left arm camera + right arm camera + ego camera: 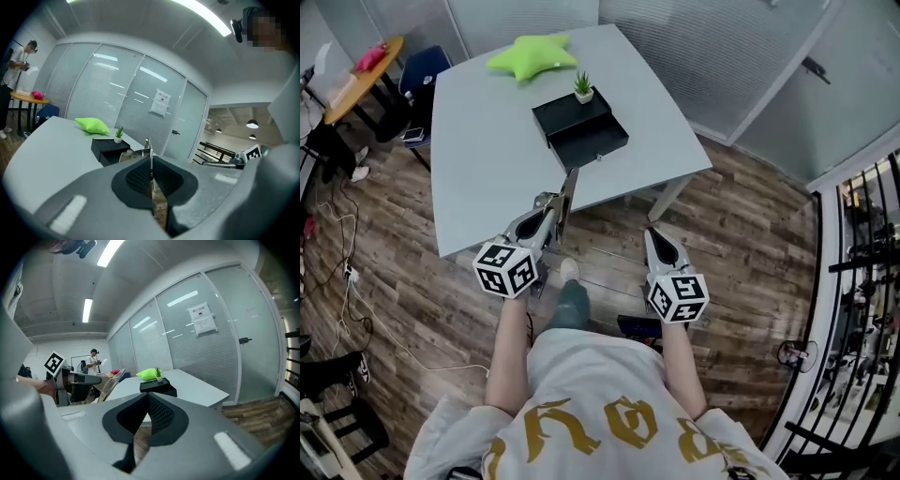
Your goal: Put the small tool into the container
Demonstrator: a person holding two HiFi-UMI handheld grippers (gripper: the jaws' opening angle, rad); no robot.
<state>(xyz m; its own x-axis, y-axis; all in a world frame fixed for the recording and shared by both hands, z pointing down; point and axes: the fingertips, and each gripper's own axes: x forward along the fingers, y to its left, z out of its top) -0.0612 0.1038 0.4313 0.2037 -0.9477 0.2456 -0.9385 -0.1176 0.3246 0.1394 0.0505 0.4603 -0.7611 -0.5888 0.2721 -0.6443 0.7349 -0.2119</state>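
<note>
Head view puts the small tool point(567, 192), a thin flat metal strip, in your left gripper point(549, 214). It is off the near edge of the surface point(478, 150) and above the floor. Left gripper view confirms the hold: the fingers point(133, 180) are clamped on the strip's lower end. The blade stands up between them, pointing toward the container point(579, 129).

That container is a black box with its drawer pulled out toward you (the open tray is the obvious target). It sits mid-surface with a small potted plant point(583, 89) on its far part. A green star cushion point(530, 54) lies farther off to the left. Your right gripper point(659, 239) hangs to the right of the tool, well apart from it, with its fingers pressed together on nothing.

For the carry, the grip looks narrow to me, so move forward smoothly and don't twist. Bring the tip over the drawer and lower it until the strip lies nearly flat inside the walls, then release. Dropping it from height risks a bounce out. Stay clear of the plant.
</note>
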